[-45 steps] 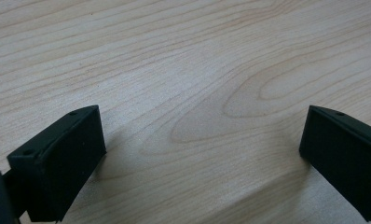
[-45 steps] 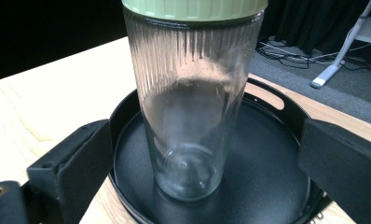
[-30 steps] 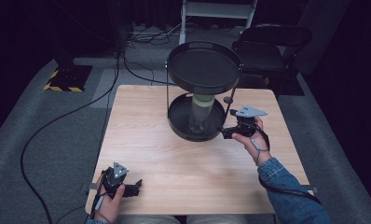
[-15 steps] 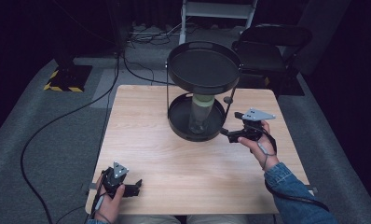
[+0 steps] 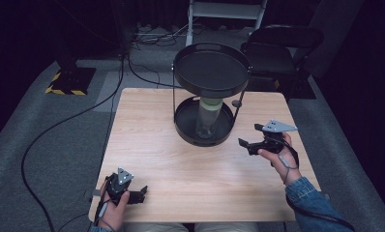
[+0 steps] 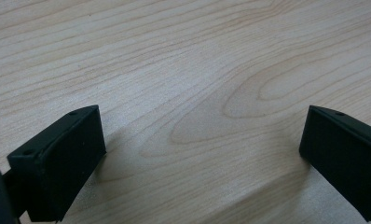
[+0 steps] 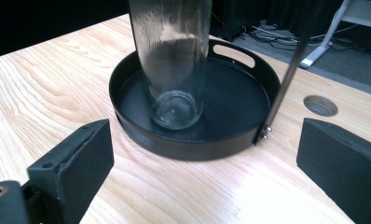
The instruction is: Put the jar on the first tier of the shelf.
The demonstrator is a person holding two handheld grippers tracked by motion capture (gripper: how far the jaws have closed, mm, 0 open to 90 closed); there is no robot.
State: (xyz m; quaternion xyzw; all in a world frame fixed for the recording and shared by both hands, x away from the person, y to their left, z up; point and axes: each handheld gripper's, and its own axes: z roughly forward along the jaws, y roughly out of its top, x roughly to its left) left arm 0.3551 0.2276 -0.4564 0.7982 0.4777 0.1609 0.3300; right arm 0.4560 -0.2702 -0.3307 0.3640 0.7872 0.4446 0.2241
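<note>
While our right gripper (image 5: pixel 244 143) holds its fingers (image 7: pixel 72 163) spread wide with nothing between them, the glass jar (image 7: pixel 172 60) stands straight ahead of them, a little toward the left finger in the right gripper view, and apart from both. It sits upright in the lower tray (image 7: pixel 239 135) of the black two-tier stand (image 5: pixel 210 92), so its long axis runs vertical, square to the line along which our fingers point. From the high view we see the jar (image 5: pixel 207 116) under the upper tray (image 5: pixel 212 70), with a pale band round its top; whether that is a lid we cannot tell. Beyond the right finger, one thin upright rod (image 7: pixel 286 74) of the stand rises from the tray rim, and a round hole (image 7: pixel 320 105) in the counter (image 7: pixel 44 84) lies past it. We judge that a reach for the jar has to pass over the tray's rim and stay clear of that rod, closing across the jar's round body from the side. Our left gripper (image 5: pixel 132 193) is well apart from the stand, low at the near edge of the counter, its fingers (image 6: pixel 58 168) likewise spread and empty over bare wood. So the right hand (image 5: pixel 282 157) is plainly the nearer one, and we take the jar to be its business.
</note>
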